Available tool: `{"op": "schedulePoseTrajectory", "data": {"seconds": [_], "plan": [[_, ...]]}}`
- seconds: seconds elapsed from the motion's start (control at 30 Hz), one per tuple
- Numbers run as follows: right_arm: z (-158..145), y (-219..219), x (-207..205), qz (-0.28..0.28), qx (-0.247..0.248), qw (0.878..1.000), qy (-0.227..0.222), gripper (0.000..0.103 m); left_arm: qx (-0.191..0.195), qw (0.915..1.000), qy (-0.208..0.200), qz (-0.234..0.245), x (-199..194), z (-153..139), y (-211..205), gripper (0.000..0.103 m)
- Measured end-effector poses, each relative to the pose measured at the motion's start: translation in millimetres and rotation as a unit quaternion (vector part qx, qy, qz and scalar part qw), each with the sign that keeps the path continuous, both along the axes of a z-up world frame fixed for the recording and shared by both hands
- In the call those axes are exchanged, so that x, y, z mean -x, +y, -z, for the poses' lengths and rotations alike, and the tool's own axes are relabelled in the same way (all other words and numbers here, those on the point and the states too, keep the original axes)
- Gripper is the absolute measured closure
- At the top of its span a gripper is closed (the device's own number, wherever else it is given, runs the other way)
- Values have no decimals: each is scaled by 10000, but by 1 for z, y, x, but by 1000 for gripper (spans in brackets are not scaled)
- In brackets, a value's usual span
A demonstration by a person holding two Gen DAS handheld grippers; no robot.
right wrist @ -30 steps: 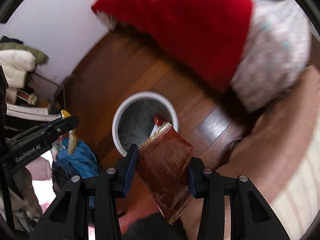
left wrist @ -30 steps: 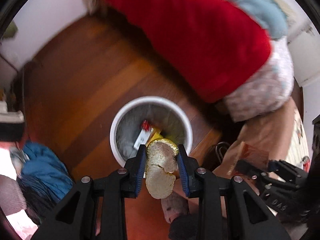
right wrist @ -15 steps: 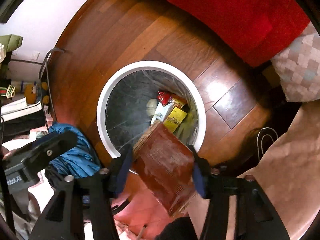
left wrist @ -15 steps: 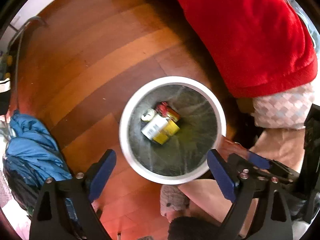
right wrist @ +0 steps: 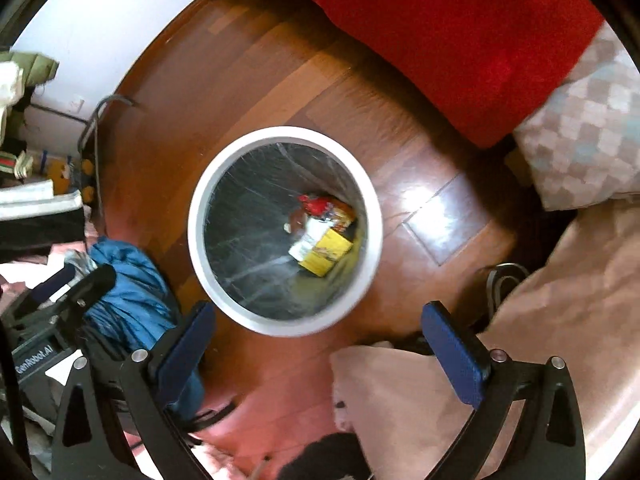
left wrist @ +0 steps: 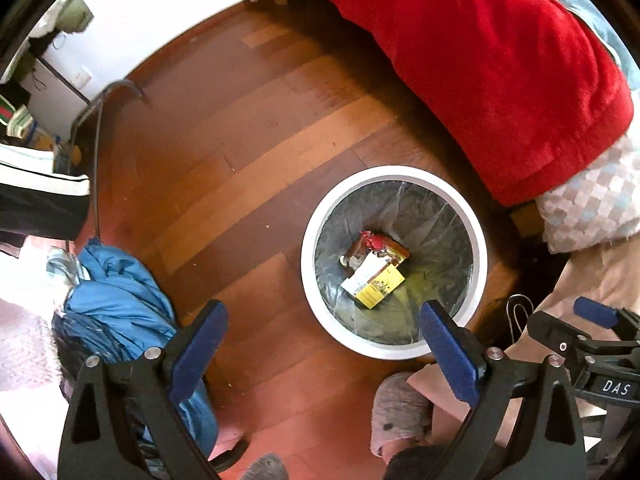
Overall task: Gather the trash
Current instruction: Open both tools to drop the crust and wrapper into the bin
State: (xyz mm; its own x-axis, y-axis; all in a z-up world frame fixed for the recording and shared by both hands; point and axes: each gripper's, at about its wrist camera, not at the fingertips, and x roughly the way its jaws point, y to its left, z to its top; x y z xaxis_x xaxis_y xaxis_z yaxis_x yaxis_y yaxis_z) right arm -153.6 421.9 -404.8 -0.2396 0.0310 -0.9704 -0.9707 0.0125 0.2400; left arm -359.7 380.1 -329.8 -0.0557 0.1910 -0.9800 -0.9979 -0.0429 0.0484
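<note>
A white round trash bin (left wrist: 478, 236) with a clear liner stands on the wooden floor; it also shows in the right wrist view (right wrist: 200, 240). Inside lie a yellow-and-white packet (left wrist: 374, 280) and a red wrapper (left wrist: 372, 240), also seen in the right wrist view as the packet (right wrist: 324, 252) and wrapper (right wrist: 318, 204). My left gripper (left wrist: 324, 344) is open and empty, above the bin's near left side. My right gripper (right wrist: 320, 348) is open and empty, above the bin's near edge. The right gripper also shows in the left wrist view (left wrist: 588, 340).
A bed with a red blanket (left wrist: 500, 60) and a checked pillow (left wrist: 592, 204) lies to the right of the bin. A blue garment (left wrist: 116, 308) is heaped on the floor at left. A cable (left wrist: 96, 160) runs along the floor by the white wall.
My left gripper let go of the pale crumpled wrapper and opened wide. My right gripper then opened and released the brown foil packet. Both grippers have pulled back from the bin.
</note>
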Motion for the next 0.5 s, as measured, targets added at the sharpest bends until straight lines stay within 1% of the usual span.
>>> {"op": "schedulePoseTrajectory", "data": {"seconds": [0.03,0.1,0.17,0.37,0.5], "plan": [[-5,-4,0,-27,-48,10000,-58,0,-67,10000,29,51,-4,-5,-5,0],[-17,-15,0,-108,-189,9995,-245,0,-173,9998,83,80,-8,-14,-14,0],[-29,-23,-1,-154,-308,9989,-333,0,-258,9996,68,100,-10,-21,-21,0],[-66,-45,-11,-118,-551,9979,-327,0,-562,9983,37,126,-16,-50,-41,0],[-97,-63,-10,-81,-789,9964,-305,0,-759,9969,71,203,-20,-73,-55,0]]}}
